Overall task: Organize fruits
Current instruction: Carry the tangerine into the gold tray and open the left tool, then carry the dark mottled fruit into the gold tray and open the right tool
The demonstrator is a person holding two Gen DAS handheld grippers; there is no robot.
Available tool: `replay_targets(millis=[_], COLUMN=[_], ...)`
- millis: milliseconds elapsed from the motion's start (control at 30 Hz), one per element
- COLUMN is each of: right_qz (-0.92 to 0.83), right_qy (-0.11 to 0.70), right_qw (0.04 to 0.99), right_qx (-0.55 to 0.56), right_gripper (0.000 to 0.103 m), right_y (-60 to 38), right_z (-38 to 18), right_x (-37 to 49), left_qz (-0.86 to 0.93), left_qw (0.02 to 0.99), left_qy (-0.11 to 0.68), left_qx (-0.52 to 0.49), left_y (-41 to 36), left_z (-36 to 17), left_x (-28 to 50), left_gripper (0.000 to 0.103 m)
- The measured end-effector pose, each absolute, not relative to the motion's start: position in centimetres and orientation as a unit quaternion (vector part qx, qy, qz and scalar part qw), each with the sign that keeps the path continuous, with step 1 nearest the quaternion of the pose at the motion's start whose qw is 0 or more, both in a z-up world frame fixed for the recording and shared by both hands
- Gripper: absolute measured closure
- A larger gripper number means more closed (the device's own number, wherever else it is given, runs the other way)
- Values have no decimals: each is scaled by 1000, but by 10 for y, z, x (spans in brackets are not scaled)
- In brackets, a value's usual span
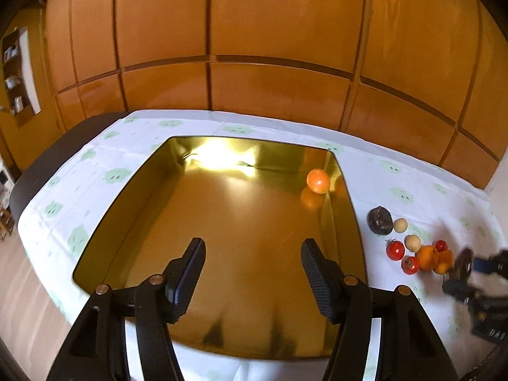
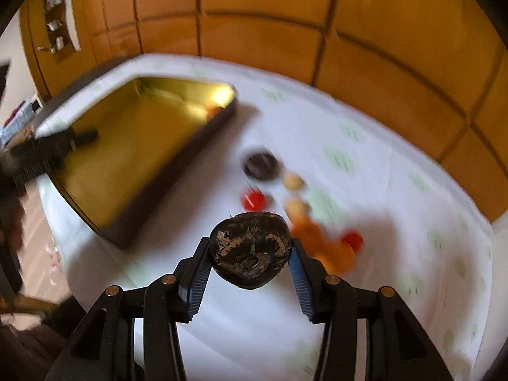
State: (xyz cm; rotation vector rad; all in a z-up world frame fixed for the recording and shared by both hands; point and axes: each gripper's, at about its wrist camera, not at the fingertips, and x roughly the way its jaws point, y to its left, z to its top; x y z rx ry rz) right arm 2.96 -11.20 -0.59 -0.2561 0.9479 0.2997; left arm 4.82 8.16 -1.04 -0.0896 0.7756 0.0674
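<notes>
Clamped between our right gripper's (image 2: 250, 262) jaws is a dark round fruit (image 2: 250, 252), lifted clear of the cloth, evidently for carrying to the gold tray (image 1: 104, 219). We hold the left gripper (image 1: 252, 265) over that tray, jaws spread and empty. One orange (image 1: 317, 181) lies in the tray's far right corner; remaining fruits (image 1: 412, 250) cluster right of it.
</notes>
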Motion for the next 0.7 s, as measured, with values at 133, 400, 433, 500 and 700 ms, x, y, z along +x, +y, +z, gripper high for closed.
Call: replay_targets(millis=[133, 400, 433, 500, 700], right_qz=[154, 163, 165, 169, 171], right_qy=[404, 362, 361, 359, 357], right_qw=[890, 903, 902, 901, 900], right_qx=[-143, -167, -171, -177, -184], right_gripper=[54, 54, 54, 54, 54], right_y=[-66, 0, 7, 16, 36], right_z=[19, 28, 28, 24, 15], right_x=[34, 50, 52, 53, 60], left_qz=[52, 88, 93, 99, 110], left_qw=[925, 927, 927, 926, 925], left_qy=[373, 358, 356, 353, 350], left_qx=[-55, -76, -81, -86, -97], left_y=[98, 133, 138, 146, 158], left_z=[-10, -5, -4, -4, -6], left_x=[33, 15, 13, 10, 8], left_gripper=[40, 40, 40, 40, 40])
